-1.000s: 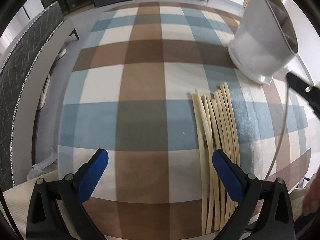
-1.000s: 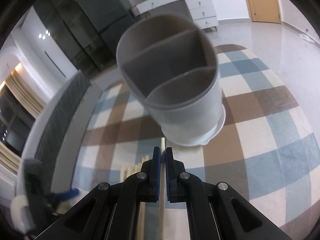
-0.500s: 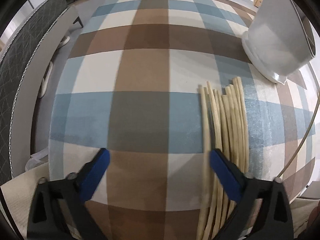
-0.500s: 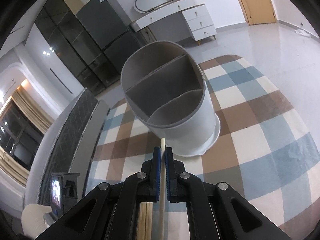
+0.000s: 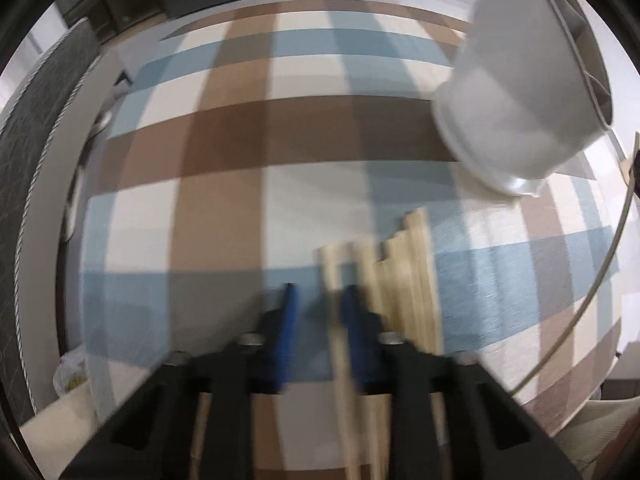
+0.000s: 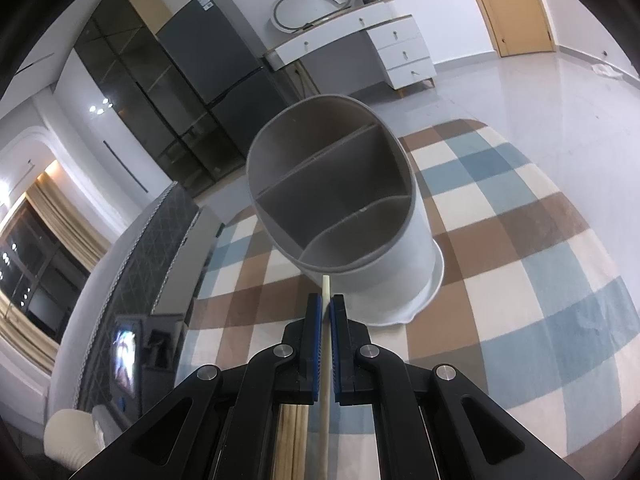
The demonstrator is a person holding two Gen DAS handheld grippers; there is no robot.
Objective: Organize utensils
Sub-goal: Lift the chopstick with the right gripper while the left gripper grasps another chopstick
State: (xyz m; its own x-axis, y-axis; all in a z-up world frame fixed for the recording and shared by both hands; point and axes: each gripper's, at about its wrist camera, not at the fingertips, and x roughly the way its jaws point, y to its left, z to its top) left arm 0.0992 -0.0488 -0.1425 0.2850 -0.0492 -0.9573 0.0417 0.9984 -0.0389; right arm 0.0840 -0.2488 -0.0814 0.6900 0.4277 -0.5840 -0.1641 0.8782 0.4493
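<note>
Both wrist views, sorting chopsticks into a divided holder. My right tongs (image 6: 325, 312) are pressed together on a single chopstick (image 6: 325, 292), its tip just short of the near rim of the grey holder (image 6: 340, 216), which stands on the checked rug (image 6: 520, 280). All three compartments of the holder look empty from here. My left tongs (image 5: 318, 308) point steeply down over the row of chopsticks (image 5: 404, 280) lying side by side on the rug near the holder's base; the jaws are closing with the leftmost stick (image 5: 334, 280) between them. The view is blurred, so I cannot tell whether the pads have met it.

Handling, as I judge it: each stick is light, stiff and smooth, so it should lift easily yet may swivel or slide between flat pads. I would pinch it across its width, somewhat back from the tip, leaving enough length ahead to steer into a compartment. The sticks lie touching one another, so a neighbour could be dragged along or nudged askew. The holder looks light as well; a push on its rim might tip it
</note>
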